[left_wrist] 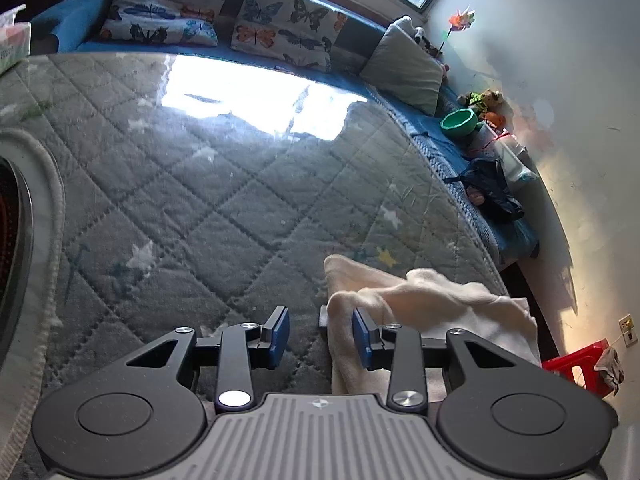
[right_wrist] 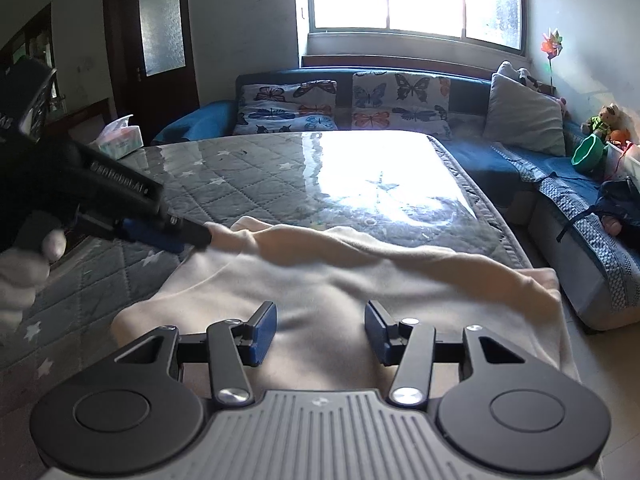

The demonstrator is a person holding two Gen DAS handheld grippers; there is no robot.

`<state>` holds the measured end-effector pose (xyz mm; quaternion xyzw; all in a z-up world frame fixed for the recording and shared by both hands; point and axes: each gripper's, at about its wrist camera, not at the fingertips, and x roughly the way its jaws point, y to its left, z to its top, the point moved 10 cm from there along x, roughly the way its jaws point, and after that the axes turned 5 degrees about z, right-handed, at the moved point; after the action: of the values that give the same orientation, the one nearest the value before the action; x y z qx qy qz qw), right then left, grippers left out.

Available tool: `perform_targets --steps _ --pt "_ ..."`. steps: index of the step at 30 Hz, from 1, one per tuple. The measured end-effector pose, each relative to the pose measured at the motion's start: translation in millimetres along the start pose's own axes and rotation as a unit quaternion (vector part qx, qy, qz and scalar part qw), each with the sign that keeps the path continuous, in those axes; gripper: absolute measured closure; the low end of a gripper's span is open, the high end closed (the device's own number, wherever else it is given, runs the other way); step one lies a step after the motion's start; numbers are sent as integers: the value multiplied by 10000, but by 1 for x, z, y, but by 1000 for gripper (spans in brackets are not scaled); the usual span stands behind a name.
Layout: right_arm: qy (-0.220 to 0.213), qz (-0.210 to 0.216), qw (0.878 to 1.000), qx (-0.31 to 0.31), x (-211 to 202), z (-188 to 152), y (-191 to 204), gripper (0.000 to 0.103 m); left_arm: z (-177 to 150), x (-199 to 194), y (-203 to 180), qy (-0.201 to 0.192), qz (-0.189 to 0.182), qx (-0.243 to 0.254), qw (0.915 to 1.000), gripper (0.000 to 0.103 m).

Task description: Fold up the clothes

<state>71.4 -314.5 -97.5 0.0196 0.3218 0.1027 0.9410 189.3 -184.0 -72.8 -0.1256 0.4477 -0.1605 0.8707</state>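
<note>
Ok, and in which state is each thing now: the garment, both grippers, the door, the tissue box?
cream garment: mostly flat on the table, one long rumpled ridge across it.
left gripper: fingers open, garment edge beside one finger.
right gripper: fingers open above the garment, holding nothing.
door: shut.
tissue box: open, a tissue sticking out.

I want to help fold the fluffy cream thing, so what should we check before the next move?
1. Cream garment lying on the quilted table: ok.
2. Garment flat: not ok, a rumpled ridge crosses it.
3. Left tool at the garment's edge: ok.
4. Left tool gripping cloth: cannot tell.
5. Right tool free to grab: ok, open above the cloth.
6. Garment fully on the table: not ok, its right side overhangs.
</note>
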Motion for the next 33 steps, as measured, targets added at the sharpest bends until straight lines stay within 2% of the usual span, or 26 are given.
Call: perform_targets --steps 4,8,12,15,21,25,28,31,33 --pt "-34 -38 10000 -17 -13 -8 3 53 7 -14 -13 -238 -84 82 9996 66" --pt "-131 -118 9998 -120 -23 -13 8 53 7 -25 -39 -345 -431 205 9983 66" --pt "-192 -94 9998 -11 -33 -16 8 53 -16 -24 -70 -98 -916 387 9950 66" --pt "-143 -123 9998 99 -36 -23 4 53 -32 -16 -80 87 -1004 507 9936 66" --pt "-189 -134 9996 165 -56 -30 -4 53 -50 -5 -76 254 -912 583 9938 66" --pt "-327 -320 9982 395 -67 -30 -22 53 -53 -4 -73 232 -880 629 9939 66" --pt "-246 -527 9963 634 -67 -39 -43 53 -55 -5 -73 202 -863 720 9935 66" --pt "-118 -560 9947 849 -68 -50 -55 53 -56 -4 -73 194 -859 752 9933 64" --pt "-187 -588 9944 856 -75 -49 -58 53 -57 -4 -74 196 -855 761 9932 64"
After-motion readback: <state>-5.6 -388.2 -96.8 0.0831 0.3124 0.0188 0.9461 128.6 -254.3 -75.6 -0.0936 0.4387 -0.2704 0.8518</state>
